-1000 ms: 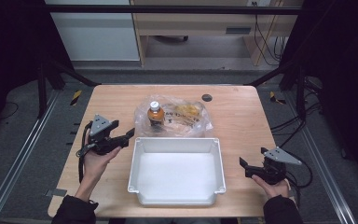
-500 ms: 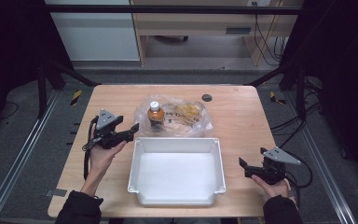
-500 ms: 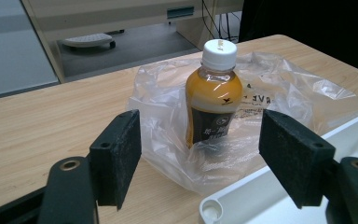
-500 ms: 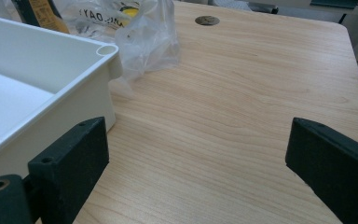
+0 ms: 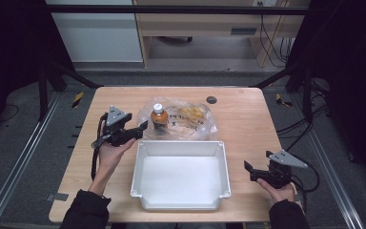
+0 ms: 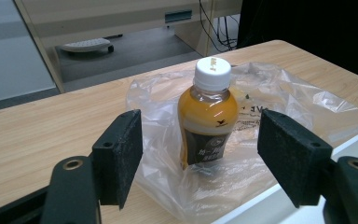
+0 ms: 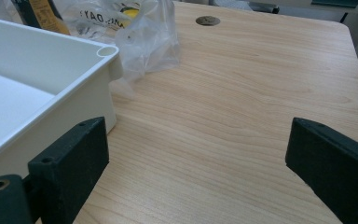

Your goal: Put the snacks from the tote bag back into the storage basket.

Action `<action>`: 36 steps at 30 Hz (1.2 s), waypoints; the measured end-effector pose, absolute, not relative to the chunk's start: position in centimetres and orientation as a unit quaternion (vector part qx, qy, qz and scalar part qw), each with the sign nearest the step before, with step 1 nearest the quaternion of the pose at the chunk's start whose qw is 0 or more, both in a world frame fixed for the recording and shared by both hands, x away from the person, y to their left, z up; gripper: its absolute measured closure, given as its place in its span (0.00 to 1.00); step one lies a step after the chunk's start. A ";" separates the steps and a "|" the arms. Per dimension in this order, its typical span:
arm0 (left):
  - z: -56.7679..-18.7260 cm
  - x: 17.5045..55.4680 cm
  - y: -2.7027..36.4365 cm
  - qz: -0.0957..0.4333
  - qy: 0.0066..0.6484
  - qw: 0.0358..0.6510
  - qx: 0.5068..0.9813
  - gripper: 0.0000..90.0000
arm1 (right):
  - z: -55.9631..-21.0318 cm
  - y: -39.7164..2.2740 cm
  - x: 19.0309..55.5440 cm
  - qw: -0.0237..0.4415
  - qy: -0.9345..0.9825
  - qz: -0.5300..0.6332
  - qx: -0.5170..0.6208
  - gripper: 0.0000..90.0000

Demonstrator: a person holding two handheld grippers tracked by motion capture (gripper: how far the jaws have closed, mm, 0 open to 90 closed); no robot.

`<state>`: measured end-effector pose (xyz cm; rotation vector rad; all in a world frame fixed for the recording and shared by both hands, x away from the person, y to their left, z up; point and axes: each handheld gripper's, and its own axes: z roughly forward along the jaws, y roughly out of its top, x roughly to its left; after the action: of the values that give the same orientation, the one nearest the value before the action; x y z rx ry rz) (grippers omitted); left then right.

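so, in the high view the left gripper (image 5: 144, 126) is hovering over the wooden table (image 5: 248, 124) with its jaws spread and nothing between them, pointing toward 3 o'clock at the bottle (image 5: 158, 118). the bottle is standing upright at the left end of the clear plastic bag (image 5: 190, 120), just past the far rim of the white bin (image 5: 180, 174), at about 11 o'clock from the bin's middle. the right gripper (image 5: 248, 169) is sitting low at the bin's 3 o'clock side, jaws apart and holding nothing, aimed at the bin wall.

in the left gripper view the jaws have just been closing a little, yet they are standing wide, and the bottle (image 6: 208, 116) is showing in the gap between them but farther off, with neither pad touching it. its white cap is pointing to 12 o'clock and the bag (image 6: 279, 107) is bunching around its base.

in the right gripper view the jaws are gaping over bare table (image 7: 242, 107), the bin's corner (image 7: 103, 52) is lying at 10 o'clock and a fold of the bag (image 7: 144, 42) beyond it.

judging by this, the step in hand is the left gripper's approach to the bottle. the next move is calling for a push forward until the pads are flanking the body below the shoulder, then a firm squeeze, taking care not to pinch loose plastic or tip the bottle.
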<state>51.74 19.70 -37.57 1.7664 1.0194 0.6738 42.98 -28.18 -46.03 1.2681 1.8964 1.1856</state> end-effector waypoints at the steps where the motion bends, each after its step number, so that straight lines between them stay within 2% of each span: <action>1: -37.6 51.7 19.7 0.276 0.417 0.477 0.723 0.34 | -46.0 -28.2 43.0 0.281 0.707 0.442 0.474 0.07; 36: -37.5 54.6 17.1 0.296 0.400 0.466 0.731 0.37 | -46.2 -28.2 43.2 0.276 0.710 0.440 0.476 0.07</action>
<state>54.57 17.09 -37.53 1.7953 0.9819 0.7271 43.20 -28.20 -46.16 1.2781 1.9064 1.1831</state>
